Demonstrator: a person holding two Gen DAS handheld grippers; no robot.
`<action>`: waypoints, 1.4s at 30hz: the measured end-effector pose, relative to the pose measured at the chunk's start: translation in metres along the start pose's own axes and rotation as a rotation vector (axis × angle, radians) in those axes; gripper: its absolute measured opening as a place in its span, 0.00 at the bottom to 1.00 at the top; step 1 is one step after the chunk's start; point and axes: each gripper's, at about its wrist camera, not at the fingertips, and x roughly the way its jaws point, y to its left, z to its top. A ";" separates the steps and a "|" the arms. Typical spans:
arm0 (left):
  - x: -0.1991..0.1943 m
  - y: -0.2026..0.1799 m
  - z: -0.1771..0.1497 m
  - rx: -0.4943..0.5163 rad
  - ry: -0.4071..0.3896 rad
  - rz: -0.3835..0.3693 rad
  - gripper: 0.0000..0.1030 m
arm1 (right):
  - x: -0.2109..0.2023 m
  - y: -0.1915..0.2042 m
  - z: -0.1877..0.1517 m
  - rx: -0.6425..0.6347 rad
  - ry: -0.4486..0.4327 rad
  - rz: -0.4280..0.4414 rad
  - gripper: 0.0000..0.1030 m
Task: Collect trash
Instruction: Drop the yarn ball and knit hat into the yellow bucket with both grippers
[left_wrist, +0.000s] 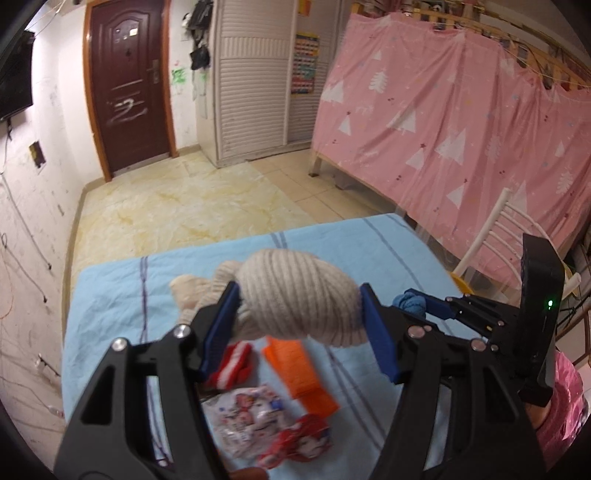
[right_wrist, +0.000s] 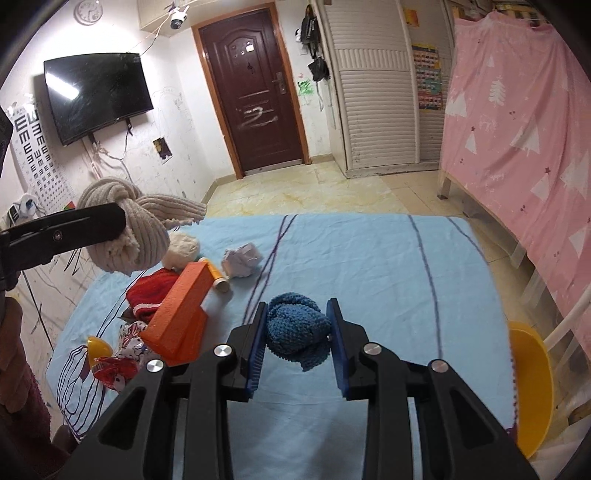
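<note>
Left wrist: beige knit bundle (left_wrist: 299, 295) clamped in left gripper (left_wrist: 300, 317), seemingly aloft.

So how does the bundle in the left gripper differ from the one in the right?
The beige ribbed knit bundle is bulkier, filling the left gripper; the blue knit bundle is smaller and coarser-stitched in the right gripper. Both are balled-up knitwear, clamped and lifted off the blue sheet.

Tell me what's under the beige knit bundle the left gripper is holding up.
Below the beige bundle on the blue sheet lie a red-and-white knit, an orange box and snack wrappers. The bundle hides the sheet just behind it.
</note>
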 end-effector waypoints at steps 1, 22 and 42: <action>0.001 -0.005 0.002 0.006 0.001 -0.007 0.61 | -0.003 -0.006 0.000 0.007 -0.008 -0.007 0.24; 0.040 -0.125 0.028 0.150 0.054 -0.150 0.61 | -0.070 -0.128 -0.025 0.183 -0.130 -0.163 0.24; 0.102 -0.240 0.031 0.276 0.181 -0.241 0.61 | -0.079 -0.221 -0.067 0.327 -0.129 -0.218 0.24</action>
